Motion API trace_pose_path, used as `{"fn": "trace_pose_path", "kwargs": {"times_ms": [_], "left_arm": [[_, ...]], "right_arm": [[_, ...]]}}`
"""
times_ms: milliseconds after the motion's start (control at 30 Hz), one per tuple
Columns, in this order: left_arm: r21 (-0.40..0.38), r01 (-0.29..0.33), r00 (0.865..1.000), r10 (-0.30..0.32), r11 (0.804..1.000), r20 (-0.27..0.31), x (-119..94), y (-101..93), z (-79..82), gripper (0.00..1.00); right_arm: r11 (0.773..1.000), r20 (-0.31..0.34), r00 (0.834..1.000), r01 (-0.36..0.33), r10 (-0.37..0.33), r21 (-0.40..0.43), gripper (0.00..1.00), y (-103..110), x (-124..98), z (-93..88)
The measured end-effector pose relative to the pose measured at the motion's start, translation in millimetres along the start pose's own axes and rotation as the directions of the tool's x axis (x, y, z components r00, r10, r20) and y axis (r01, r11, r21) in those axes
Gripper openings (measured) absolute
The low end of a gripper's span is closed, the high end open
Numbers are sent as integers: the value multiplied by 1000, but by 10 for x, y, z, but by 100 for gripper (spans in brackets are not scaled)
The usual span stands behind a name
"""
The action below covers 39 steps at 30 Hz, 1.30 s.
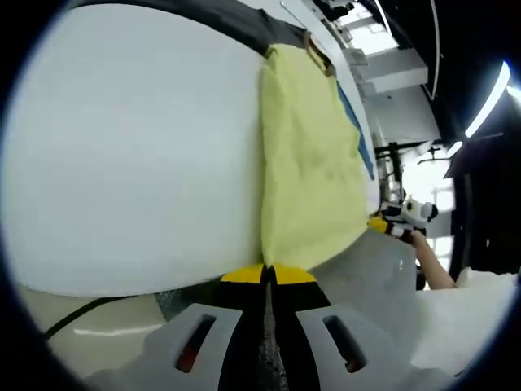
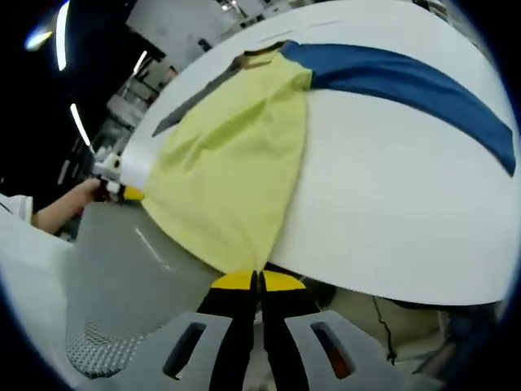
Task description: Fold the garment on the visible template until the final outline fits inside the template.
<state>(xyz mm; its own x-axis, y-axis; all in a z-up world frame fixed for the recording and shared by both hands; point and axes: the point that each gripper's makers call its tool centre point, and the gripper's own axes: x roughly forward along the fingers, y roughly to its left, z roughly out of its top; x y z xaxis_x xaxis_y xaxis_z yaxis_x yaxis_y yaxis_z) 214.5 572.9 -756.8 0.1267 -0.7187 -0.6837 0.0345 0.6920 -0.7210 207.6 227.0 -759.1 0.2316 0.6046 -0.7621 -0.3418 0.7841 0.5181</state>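
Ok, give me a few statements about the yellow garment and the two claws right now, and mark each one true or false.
1. The left claw is shut on a corner of the yellow garment. True.
2. The right claw hangs open above the table. False: its tips are closed on the garment's edge.
3. The garment lies on a white surface. True.
4. The blue band is folded on top of the garment. False: it lies flat on the white surface beside the garment.
5. The garment is red. False: it is yellow.
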Motion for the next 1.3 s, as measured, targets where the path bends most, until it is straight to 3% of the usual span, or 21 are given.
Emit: {"fn": "trace_pose_path", "kwargs": {"times_ms": [200,567,1300], "left_arm": [[3,-7,1000,7,1000,-4,13,14,0,0],[8,-19,1000,19,1000,-5,34,34,-1,0],[48,-52,999,52,998,-15,26,64,-11,0]], "right_arm": [[999,-49,999,15,-14,33,2,-26,47,-21],[998,-109,992,62,-64,-20,2,-56,97,-38],[994,-111,989,94,-101,-64,7,-123,35,-42]]}}
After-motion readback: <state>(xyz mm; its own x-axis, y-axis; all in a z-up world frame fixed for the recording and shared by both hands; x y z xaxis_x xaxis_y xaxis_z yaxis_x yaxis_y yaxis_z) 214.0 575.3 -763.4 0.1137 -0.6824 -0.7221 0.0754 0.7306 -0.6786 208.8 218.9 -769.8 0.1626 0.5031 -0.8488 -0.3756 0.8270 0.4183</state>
